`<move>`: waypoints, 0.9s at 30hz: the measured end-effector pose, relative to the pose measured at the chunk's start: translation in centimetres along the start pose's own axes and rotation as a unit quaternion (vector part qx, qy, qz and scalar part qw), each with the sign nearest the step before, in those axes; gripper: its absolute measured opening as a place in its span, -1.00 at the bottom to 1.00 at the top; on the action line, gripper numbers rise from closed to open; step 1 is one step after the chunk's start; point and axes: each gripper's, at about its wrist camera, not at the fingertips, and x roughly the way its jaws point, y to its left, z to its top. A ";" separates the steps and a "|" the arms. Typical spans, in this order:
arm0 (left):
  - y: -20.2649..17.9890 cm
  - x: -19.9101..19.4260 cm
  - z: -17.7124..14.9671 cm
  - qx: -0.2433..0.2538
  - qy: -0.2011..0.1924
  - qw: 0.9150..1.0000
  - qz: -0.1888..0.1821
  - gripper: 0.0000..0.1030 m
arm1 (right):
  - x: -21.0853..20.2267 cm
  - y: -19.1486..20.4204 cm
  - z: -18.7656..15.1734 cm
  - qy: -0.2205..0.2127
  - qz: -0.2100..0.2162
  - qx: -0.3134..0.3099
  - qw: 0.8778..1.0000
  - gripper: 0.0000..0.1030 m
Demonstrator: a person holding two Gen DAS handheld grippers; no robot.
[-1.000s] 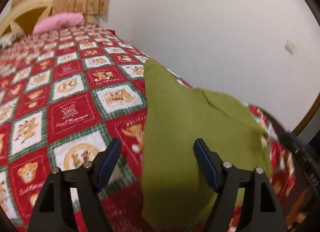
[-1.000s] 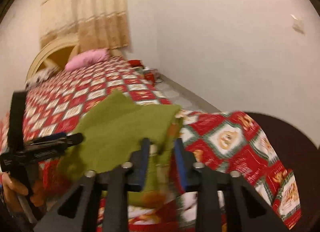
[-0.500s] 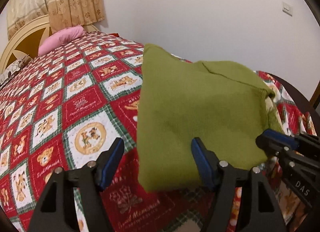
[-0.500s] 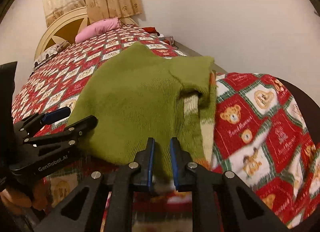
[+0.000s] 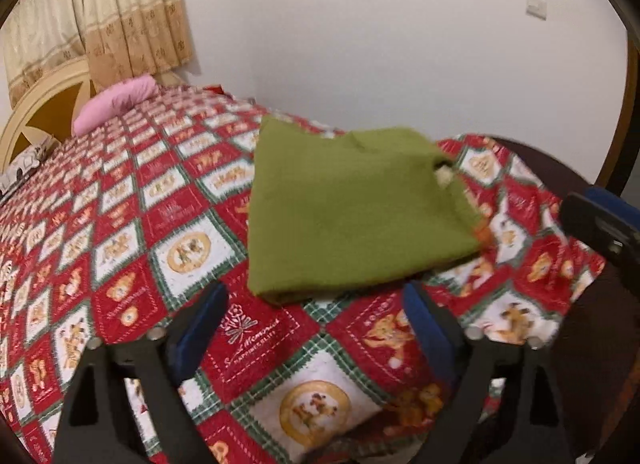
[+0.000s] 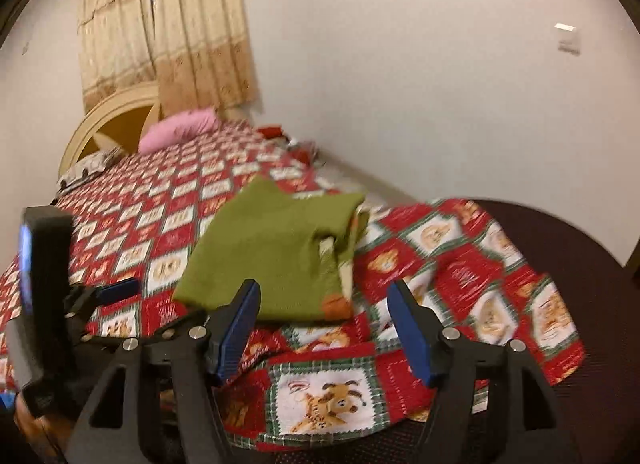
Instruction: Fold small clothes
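Blurred quilted bed (image 5: 120, 224), folded green garment (image 5: 344, 216) free of both wide-open hand-held grippers (image 5: 316, 324) (image 6: 324, 328).

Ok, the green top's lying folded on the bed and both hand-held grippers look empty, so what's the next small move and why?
Probably draw both back. The green top lies folded on the quilt. The left hand-held gripper and right hand-held gripper, whose jaws have just been opening, stand open short of its near edge, nothing between them. This fold looks finished.
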 end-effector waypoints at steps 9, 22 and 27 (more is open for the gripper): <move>-0.4 -6.0 0.4 0.008 -0.072 0.997 0.034 1.00 | -4.9 -0.1 -0.6 -0.051 -0.008 0.020 0.998 0.45; -2.0 -9.2 -0.2 0.016 -0.116 0.992 0.050 1.00 | -7.8 -0.2 -0.2 -0.096 0.002 0.033 0.995 0.50; -1.8 -9.6 0.0 0.013 -0.123 0.991 0.055 1.00 | -8.0 0.5 -0.3 -0.100 0.001 0.019 0.995 0.50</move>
